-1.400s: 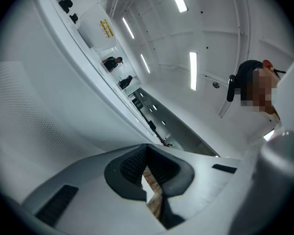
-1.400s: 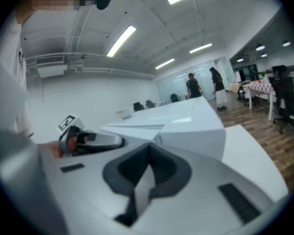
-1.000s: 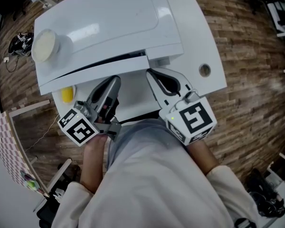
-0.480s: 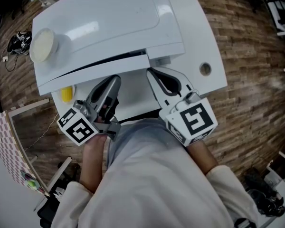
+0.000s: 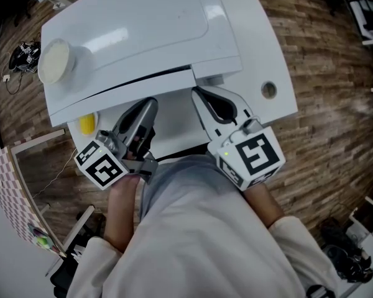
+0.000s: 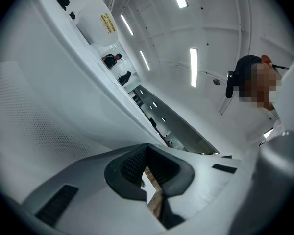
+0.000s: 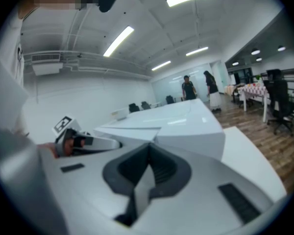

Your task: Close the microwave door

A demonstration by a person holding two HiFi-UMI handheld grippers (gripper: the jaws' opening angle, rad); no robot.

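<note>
- Grippers are both clenched on nothing. The left gripper [image 6: 146,154] has its ribbed pads pressed together at the tips, with only a sliver of floor showing lower down. The right gripper [image 7: 149,155] is likewise pinched together and empty.
- The likely reason is that shutting a door calls for a push, not a grasp, and closed jaws make a blunt, firm nose.
- In the head view the left gripper [image 5: 144,118] and right gripper [image 5: 202,101] lie side by side just in front of the microwave door [image 5: 121,93]. Their tips are aimed at it, and both are held low against the person's body.
- The left gripper view looks steeply up along the door's perforated window panel [image 6: 34,116], so that tool is very close to the door face. Whether it touches cannot be told.
- The door runs along the front of the microwave [image 5: 137,30] and looks flush, or nearly so, with the body. A dark seam marks its upper edge. Whether it is latched cannot be told.
- The microwave stands on a white table [image 5: 261,54]. A cream disc [image 5: 55,59] rests on its top, and a yellow object [image 5: 87,124] sits near the left gripper.
</note>
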